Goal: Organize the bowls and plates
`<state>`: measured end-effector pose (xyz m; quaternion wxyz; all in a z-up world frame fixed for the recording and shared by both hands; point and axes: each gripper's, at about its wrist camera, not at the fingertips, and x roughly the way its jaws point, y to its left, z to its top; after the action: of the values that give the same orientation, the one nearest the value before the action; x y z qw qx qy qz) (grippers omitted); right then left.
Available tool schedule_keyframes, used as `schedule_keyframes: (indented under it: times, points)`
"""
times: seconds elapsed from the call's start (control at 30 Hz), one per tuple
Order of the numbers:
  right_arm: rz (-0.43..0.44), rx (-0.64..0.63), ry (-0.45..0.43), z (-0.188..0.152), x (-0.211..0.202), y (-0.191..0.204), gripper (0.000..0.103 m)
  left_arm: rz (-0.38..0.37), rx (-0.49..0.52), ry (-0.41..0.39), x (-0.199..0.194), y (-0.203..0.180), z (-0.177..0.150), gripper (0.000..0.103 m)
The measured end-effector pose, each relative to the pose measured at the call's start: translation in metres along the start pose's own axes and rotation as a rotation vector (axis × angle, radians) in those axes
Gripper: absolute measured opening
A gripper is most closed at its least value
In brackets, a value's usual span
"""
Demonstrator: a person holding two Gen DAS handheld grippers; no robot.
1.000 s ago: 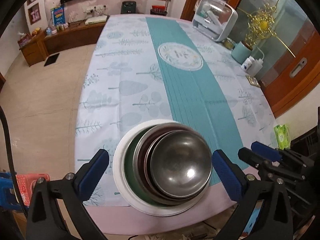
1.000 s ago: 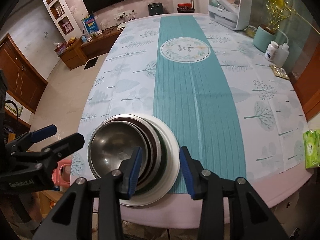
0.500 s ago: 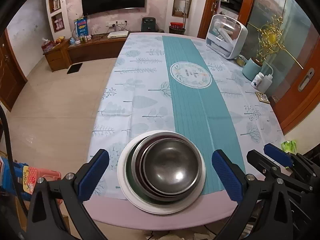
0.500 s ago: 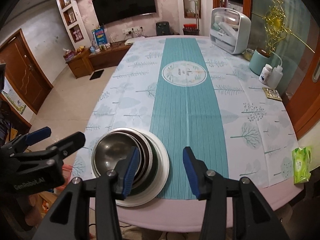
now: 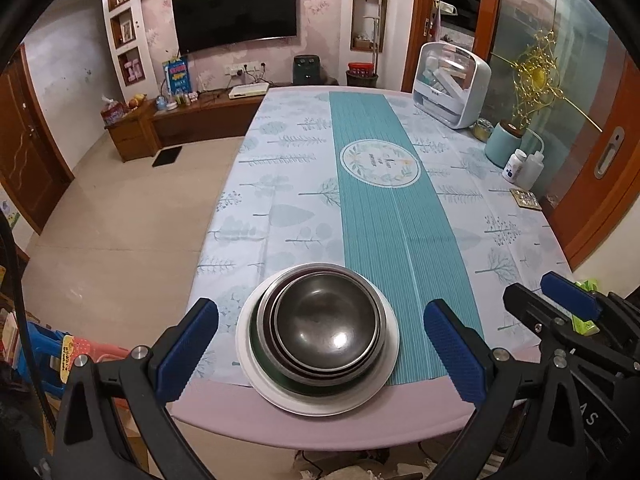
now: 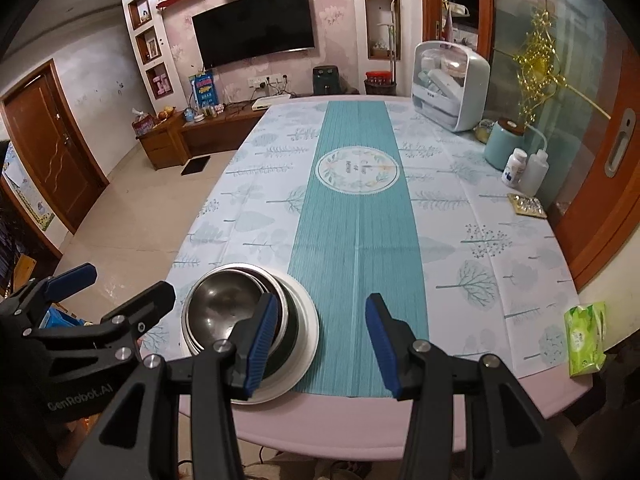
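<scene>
A stack of nested steel bowls [image 5: 326,322] sits on a white plate [image 5: 384,380] at the near edge of the table; the bowls [image 6: 224,308] and the plate [image 6: 308,320] also show in the right wrist view. My left gripper [image 5: 320,346] is open and empty, held back above the stack with its blue pads wide on either side. My right gripper [image 6: 320,340] is open and empty, just right of the stack. The right gripper shows in the left wrist view [image 5: 560,308] and the left gripper in the right wrist view [image 6: 96,292].
The table carries a tree-print cloth with a teal runner [image 5: 384,184]. A white dish box [image 5: 452,84], a teal jar [image 5: 504,144], bottles [image 5: 524,166] and a small tray [image 5: 526,199] line the right side. A green tissue pack [image 6: 586,338] lies near right.
Both grippers have pulled back and up from the stack, so more of the room shows. The right gripper has opened wider. The stack has not moved.
</scene>
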<state>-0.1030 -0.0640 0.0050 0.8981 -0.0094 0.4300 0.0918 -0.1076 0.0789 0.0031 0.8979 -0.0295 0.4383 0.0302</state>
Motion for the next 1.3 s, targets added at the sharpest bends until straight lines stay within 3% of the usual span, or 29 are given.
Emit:
schedule_keyframes:
  times: [0.4, 1.3]
  points:
    - [-0.013, 0.000, -0.047, -0.001, -0.017, -0.007, 0.047, 0.018, 0.023, -0.046, -0.018, -0.009, -0.002, 0.102]
    - [-0.022, 0.010, -0.047, 0.002, -0.016, -0.013, 0.047, 0.003, 0.031, -0.044, -0.011, -0.014, 0.009, 0.102]
